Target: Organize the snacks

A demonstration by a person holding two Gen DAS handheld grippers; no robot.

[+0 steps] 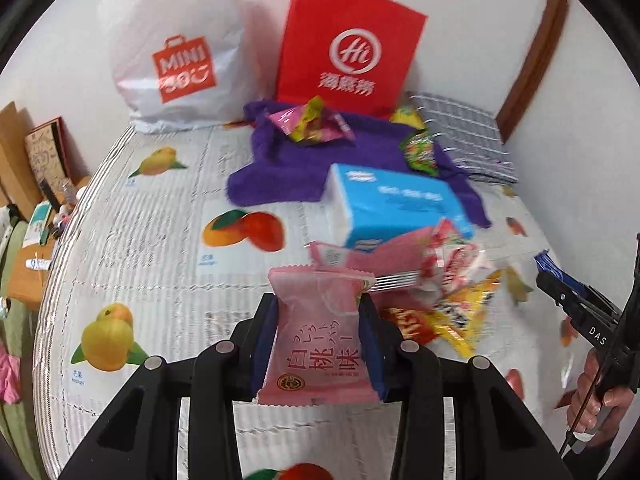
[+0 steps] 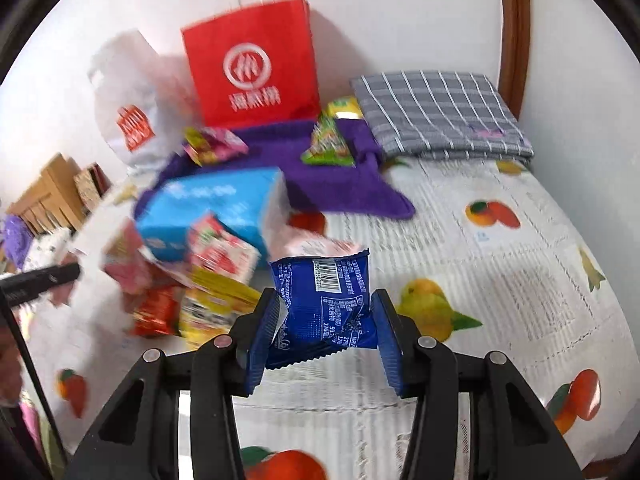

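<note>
Snacks are held one to each gripper: a pink peach-flavour packet (image 1: 316, 336) is pinched across its width by the left gripper (image 1: 318, 344), and a blue packet (image 2: 324, 312) is clamped the same way by the right gripper (image 2: 324, 332), both sets of jaws narrowed until the wrappers buckle between the pads. Each packet is gripped by its sides and stands clear of the surface, probably so that it can be carried off to a sorting spot. Just beyond the grippers a loose heap of mixed packets (image 1: 448, 300) is spread against a light-blue tissue pack (image 1: 392, 204), seemingly the unsorted stock. Further back, a purple towel (image 1: 304, 164) is laid out with a few packets (image 1: 308, 120) already on it, which suggests a collecting place. A fruit-printed bed cover (image 1: 160, 240) carries everything. Along its far edge a red paper bag (image 1: 352, 44) and a white plastic bag (image 1: 176, 48) are leaned on the white wall, and a folded grey checked cloth (image 2: 440, 112) is set in the far right corner, beside a brown door frame (image 2: 516, 32).
</note>
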